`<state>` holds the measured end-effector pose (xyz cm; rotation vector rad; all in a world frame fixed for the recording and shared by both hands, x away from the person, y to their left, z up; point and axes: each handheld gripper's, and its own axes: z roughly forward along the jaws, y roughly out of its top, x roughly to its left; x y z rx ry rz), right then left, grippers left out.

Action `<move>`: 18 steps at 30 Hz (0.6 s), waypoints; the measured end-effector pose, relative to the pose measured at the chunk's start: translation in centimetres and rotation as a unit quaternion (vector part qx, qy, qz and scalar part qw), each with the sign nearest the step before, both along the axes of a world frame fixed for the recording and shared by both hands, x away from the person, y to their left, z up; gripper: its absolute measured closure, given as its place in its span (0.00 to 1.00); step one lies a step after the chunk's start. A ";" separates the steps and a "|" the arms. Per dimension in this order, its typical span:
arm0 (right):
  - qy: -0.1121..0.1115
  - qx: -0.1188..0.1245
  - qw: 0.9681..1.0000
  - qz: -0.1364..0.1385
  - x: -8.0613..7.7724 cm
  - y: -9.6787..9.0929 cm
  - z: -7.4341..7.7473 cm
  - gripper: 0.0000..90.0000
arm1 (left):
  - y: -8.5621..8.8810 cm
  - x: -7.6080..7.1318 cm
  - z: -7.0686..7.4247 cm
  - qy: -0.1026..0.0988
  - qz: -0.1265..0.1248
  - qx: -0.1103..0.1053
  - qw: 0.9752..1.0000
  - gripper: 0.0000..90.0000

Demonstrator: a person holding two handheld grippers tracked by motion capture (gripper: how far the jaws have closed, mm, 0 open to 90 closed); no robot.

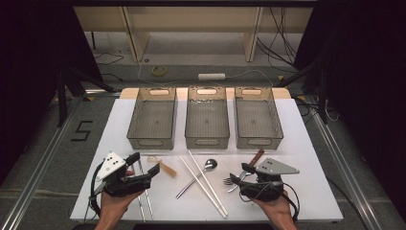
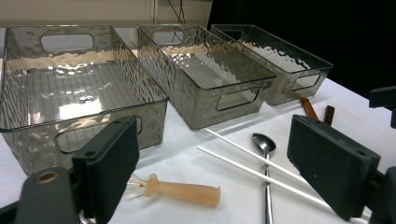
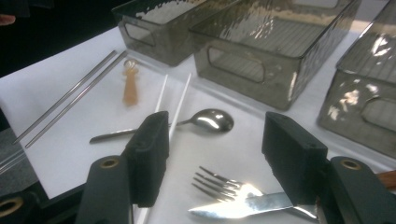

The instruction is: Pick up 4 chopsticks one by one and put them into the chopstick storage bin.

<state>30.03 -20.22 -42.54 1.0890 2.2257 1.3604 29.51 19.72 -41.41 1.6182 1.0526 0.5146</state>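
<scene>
High view: we find all three bins (image 1: 207,120) empty, every utensil on the counter (image 1: 119,124) nearer us than the bins. Our right gripper (image 3: 215,154) straddles the fork (image 3: 224,185), not clamped; our left gripper (image 2: 215,163) gapes over nothing. Sorting is unstarted.

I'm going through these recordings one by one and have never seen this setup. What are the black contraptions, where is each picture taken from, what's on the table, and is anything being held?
A person holds a hand tool with a two-jaw claw in each hand. The high view looks down on the white table: left claw, right claw. The other two pictures come from cameras riding on each claw, looking along its black jaws.

At the far edge stand three clear bins, all empty. Nearer lie metal chopsticks, a small tan-handled utensil, white chopsticks, a spoon, a fork and a knife.

Nothing is held. The left claw stands open. The right claw hangs open over the fork and knife, its jaws not touching them.
</scene>
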 end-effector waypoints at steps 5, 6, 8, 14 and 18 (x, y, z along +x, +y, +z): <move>0.010 -0.011 1.000 0.011 0.0 0.7 -0.3 0.49 | 0.1 0.0 0.0 0.002 -0.001 -0.001 1.000 0.18; 0.010 -0.011 1.000 0.011 0.0 0.7 -0.3 0.49 | 0.1 0.0 0.0 0.002 0.000 -0.001 1.000 0.18; 0.014 -0.013 1.000 0.017 0.0 1.0 -0.4 0.50 | 0.1 0.0 0.0 0.003 0.000 -0.002 1.000 0.18; 0.026 -0.027 0.999 0.030 0.1 2.2 -0.8 0.52 | 0.1 0.1 0.0 0.006 -0.001 0.001 1.000 0.18; 0.034 -0.034 0.998 0.040 0.2 3.0 -1.1 0.55 | 0.1 0.1 0.0 0.007 -0.001 0.001 1.000 0.18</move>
